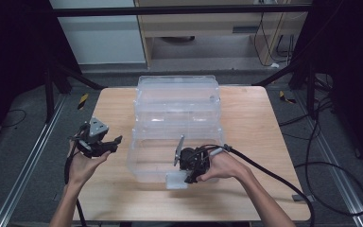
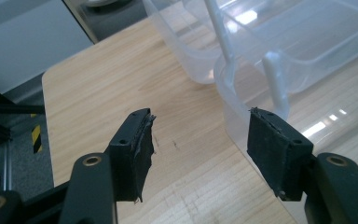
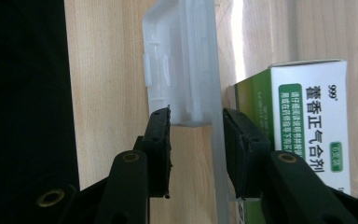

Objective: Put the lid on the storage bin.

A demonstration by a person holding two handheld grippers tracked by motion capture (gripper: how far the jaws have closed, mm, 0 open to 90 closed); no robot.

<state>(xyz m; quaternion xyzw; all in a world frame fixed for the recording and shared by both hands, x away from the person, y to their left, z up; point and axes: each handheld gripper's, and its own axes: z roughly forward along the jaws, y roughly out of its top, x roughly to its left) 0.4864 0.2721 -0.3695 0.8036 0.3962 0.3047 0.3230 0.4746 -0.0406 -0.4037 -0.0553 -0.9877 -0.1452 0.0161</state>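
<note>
The clear plastic box is hard to read from the high view: its walls blend into the wood beneath, and its contents cannot be made out there. Its front latch, a translucent flap at the near wall, sits between the jaws of the right gripper, which straddle latch and wall with a little daylight either side, so they look close but not clearly clamped. Behind the wall, in the right gripper view, stands a green and white carton (cut off at the picture's edge, its print only partly legible). The left gripper hangs over bare wood left of the box, jaws wide apart and holding nothing; the box's corner is just beside its right jaw. The bench is pale wood, with the box in its middle. Beyond it lie grey floor, black frame legs, yellow-black tape marks and loose cables, with pale cabinets at the far wall.
</note>
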